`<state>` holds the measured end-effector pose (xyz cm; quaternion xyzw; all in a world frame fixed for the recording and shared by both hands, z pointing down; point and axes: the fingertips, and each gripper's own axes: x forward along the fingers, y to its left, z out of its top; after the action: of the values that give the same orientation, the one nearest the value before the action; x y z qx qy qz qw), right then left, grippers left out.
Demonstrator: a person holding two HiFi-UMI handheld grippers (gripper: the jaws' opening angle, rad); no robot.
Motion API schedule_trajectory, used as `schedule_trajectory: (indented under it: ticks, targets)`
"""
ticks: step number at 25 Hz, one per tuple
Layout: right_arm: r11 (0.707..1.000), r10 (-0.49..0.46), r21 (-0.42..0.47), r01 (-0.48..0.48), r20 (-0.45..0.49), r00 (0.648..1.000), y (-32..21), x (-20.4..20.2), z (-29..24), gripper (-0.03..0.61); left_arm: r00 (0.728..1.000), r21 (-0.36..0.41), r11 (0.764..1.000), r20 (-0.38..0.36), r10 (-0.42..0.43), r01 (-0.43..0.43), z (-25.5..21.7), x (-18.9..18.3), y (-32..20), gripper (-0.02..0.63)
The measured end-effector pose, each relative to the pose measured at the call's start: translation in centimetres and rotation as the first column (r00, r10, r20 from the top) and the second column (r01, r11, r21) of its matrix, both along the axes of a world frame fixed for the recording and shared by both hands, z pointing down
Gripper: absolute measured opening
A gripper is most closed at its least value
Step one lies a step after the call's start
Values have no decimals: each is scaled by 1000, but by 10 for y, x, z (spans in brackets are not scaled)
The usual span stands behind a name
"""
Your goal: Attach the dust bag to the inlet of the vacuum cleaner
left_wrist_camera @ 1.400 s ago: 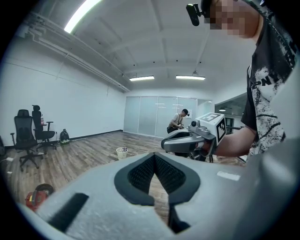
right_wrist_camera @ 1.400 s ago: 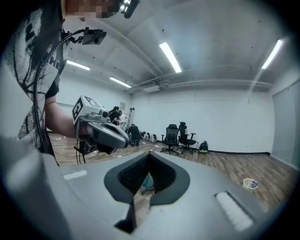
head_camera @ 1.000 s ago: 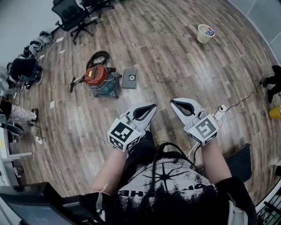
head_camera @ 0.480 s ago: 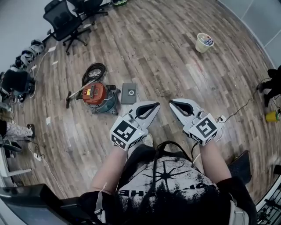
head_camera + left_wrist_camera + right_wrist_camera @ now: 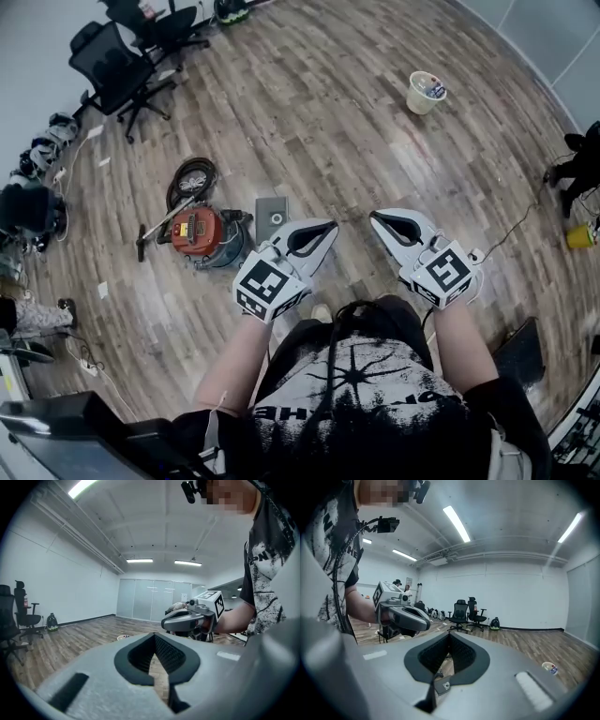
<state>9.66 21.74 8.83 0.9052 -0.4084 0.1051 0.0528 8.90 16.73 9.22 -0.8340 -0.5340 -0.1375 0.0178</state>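
Since the earlier frames the vacuum cleaner (image 5: 208, 236) and the dust bag (image 5: 272, 216) have slid lower in the head view and now lie nearer the person. Both tongs keep their station ahead of the torso.

Wood-plank floor (image 5: 356, 122): carries every item noted below.

Office chairs (image 5: 112, 67): two black ones, at the far left edge of the room, well apart from the work.

Vacuum cleaner: upright on the floor, red-orange top over a darker drum, to the left of the left tongs (image 5: 328, 228). A coiled hose (image 5: 192, 176) lies just behind it. A wand (image 5: 155, 223) runs out from its left side.

Left tongs: pressed together, with nothing between them; only floor shows through the gap.

Right tongs (image 5: 377, 218): pressed together and pinching nothing. They are level with the left tongs and apart from them.

Dust bag: a flat grey square with a round opening, lying on the floor just beside the vacuum cleaner's right side. It is not fitted to the inlet. Whether the two touch cannot be settled at this distance.

Pale tub (image 5: 422, 92): far across the floor, well apart from everything else.
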Motion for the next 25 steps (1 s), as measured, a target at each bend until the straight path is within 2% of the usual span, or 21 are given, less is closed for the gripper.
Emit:
schedule_trajectory:
  ticks: [3, 6, 10, 14, 18, 21, 23, 25]
  targets:
    - [1000, 14, 13, -14, 3, 1000, 20, 27, 4, 5, 1000, 13, 1000, 10, 7, -7, 7, 23, 16, 3]
    - [999, -9, 39, 9, 0, 1000, 37, 58, 14, 5, 1000, 31, 999, 12, -27, 26, 20, 52, 31, 3]
    - [993, -94, 77, 95, -9, 996, 57, 105, 25, 5, 993, 45, 993, 19, -114, 113, 39, 96, 52, 2]
    - [979, -187, 79, 186, 6, 982, 85, 149, 24, 5, 981, 38, 981, 36, -192, 190, 35, 141, 85, 2]
    - [954, -293, 77, 290, 21, 956, 108, 185, 27, 5, 965, 17, 966, 36, -258, 258, 24, 174, 116, 2]
    - [932, -357, 75, 354, 31, 934, 114, 209, 31, 5, 953, 29, 953, 23, -301, 301, 24, 191, 128, 3]
    - [911, -405, 95, 401, 38, 913, 106, 216, 32, 5, 938, 46, 937, 29, -346, 345, 30, 193, 123, 2]
    - [881, -468, 104, 462, 38, 883, 94, 216, 33, 5, 910, 50, 910, 37, -413, 411, 36, 194, 112, 3]
